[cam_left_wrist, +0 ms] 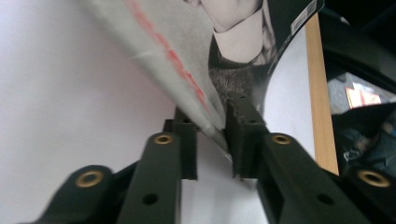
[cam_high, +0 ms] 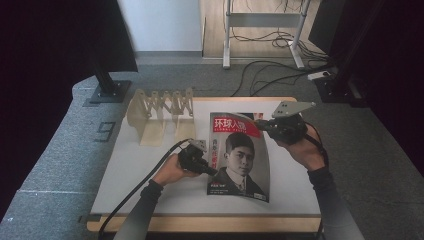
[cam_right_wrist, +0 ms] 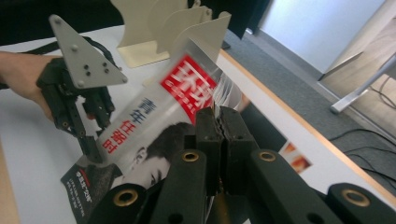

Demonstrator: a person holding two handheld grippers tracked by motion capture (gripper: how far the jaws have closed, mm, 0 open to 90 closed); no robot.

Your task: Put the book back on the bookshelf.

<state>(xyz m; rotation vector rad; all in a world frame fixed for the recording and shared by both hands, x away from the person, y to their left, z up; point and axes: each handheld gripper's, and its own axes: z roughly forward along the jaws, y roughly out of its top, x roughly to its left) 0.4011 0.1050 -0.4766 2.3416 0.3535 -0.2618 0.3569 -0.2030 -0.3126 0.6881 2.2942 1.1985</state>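
A magazine [cam_high: 240, 155] with a red title band and a black-and-white portrait on its cover is held tilted up off the white table [cam_high: 140, 170]. Its lower edge sits near the table's front. My left gripper [cam_high: 214, 171] is closed on the magazine's lower left edge. In the left gripper view the page edge [cam_left_wrist: 215, 133] runs between the two pads of that gripper [cam_left_wrist: 212, 123]. My right gripper [cam_high: 257, 124] is shut on the top right corner, and the pads [cam_right_wrist: 209, 126] pinch the magazine [cam_right_wrist: 140, 135]. The left gripper [cam_right_wrist: 91, 147] also appears there.
A beige folding file rack [cam_high: 160, 112] stands at the table's back left, close behind the magazine's top [cam_right_wrist: 163, 28]. Another printed item [cam_right_wrist: 292, 154] lies flat by the right edge. Cables and desk legs [cam_high: 227, 45] are on the floor beyond.
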